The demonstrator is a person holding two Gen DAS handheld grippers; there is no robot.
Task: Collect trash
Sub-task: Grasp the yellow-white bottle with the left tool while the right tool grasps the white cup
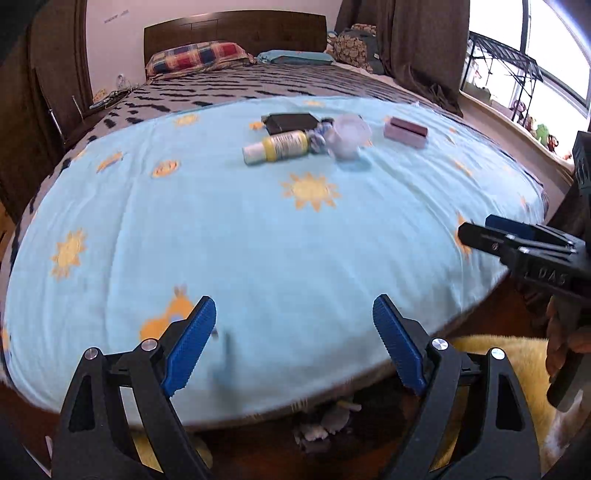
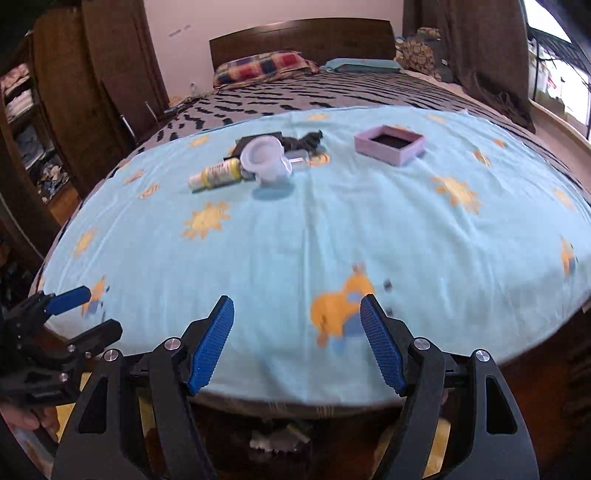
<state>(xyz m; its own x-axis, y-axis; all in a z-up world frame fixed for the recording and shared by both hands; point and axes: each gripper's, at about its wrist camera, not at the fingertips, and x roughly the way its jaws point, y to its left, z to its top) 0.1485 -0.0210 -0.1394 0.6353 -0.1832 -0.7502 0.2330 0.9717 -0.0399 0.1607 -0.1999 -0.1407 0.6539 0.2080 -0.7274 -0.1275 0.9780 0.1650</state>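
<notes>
On a light blue sheet with sun prints point(image 1: 258, 229) point(image 2: 332, 229) lies a cluster of trash: a yellow bottle with a white cap point(image 1: 277, 147) point(image 2: 216, 174), a clear plastic cup on its side point(image 1: 349, 136) point(image 2: 266, 160), a black flat box point(image 1: 290, 122) point(image 2: 258, 141) and a crumpled wrapper point(image 1: 318, 142) point(image 2: 312, 138). An open pink box point(image 1: 405, 131) point(image 2: 389, 144) sits to their right. My left gripper point(image 1: 294, 343) is open and empty over the bed's near edge. My right gripper point(image 2: 297, 341) point(image 1: 476, 232) is open and empty beside it.
The bed has a plaid pillow point(image 1: 199, 55) point(image 2: 262, 66) and a dark wooden headboard point(image 1: 236, 29). A wardrobe point(image 2: 55, 110) stands at left. A window with a rack point(image 1: 517, 66) is at right. A yellow rug point(image 1: 495, 354) and scraps point(image 2: 277, 439) lie on the floor below.
</notes>
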